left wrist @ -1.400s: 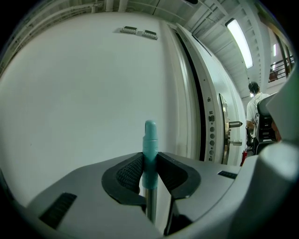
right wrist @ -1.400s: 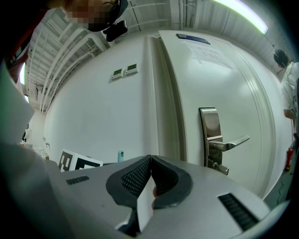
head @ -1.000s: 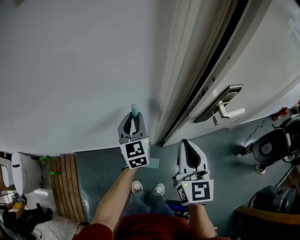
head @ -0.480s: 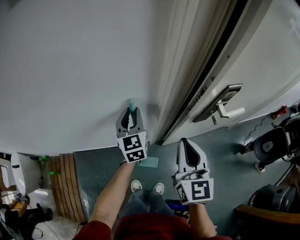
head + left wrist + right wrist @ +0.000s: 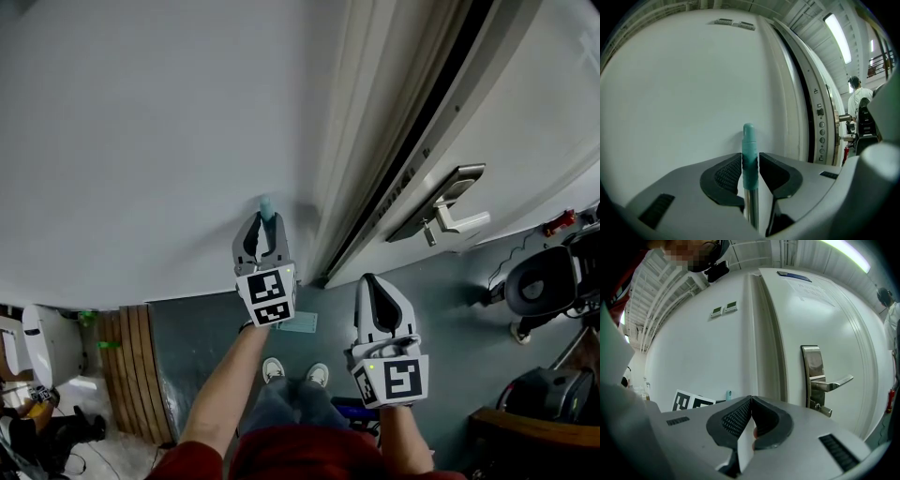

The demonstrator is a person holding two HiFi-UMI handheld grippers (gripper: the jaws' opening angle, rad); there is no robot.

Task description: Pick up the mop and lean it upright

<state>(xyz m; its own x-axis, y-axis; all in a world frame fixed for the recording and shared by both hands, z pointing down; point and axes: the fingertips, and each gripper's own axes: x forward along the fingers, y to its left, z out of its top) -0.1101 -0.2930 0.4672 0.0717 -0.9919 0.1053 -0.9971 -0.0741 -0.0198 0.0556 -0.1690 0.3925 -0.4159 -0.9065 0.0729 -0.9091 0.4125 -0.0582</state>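
Now the left gripper (image 5: 263,227) — jaws just easing apart — pinches the mop handle (image 5: 749,149); right gripper (image 5: 373,287) jaws together.

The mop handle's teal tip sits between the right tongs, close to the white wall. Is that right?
No: the mop handle's teal tip sits between the left tongs, which have just been opening, close to the white wall. The left gripper view shows it.

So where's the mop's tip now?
In the left gripper view the mop's tip stands between the left gripper's jaws, which have just been opening, by the wall left of the door.
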